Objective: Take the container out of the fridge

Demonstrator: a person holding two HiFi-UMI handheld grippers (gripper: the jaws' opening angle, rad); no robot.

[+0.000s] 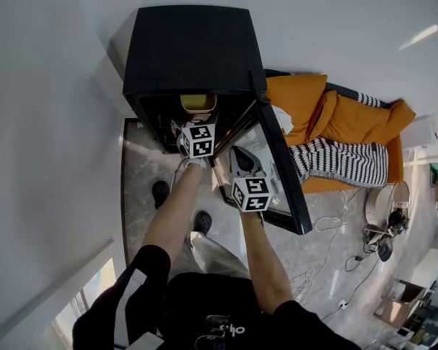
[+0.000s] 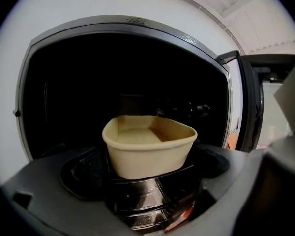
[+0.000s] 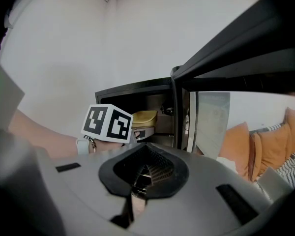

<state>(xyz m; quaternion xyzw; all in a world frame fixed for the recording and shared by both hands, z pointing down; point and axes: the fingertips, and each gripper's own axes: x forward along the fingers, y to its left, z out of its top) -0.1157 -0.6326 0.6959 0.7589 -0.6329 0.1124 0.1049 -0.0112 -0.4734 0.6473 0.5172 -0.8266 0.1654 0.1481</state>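
Note:
A small black fridge (image 1: 190, 49) stands with its door (image 1: 285, 173) swung open to the right. Inside, a beige open-topped container (image 1: 198, 102) (image 2: 150, 149) sits on a dark shelf. My left gripper (image 1: 193, 122) (image 2: 147, 173) reaches into the fridge, jaws spread wide on either side of the container, pads not pressing on it. The right gripper view also shows the container (image 3: 145, 117) just beyond the left gripper (image 3: 137, 132). My right gripper (image 1: 239, 155) (image 3: 137, 181) hovers beside the door's inner face, shut with nothing held.
An orange sofa (image 1: 336, 115) with a striped blanket (image 1: 336, 162) stands right of the fridge. Black shoes (image 1: 160, 192) and white cables (image 1: 328, 254) lie on the marble floor. A white wall runs along the left and behind the fridge.

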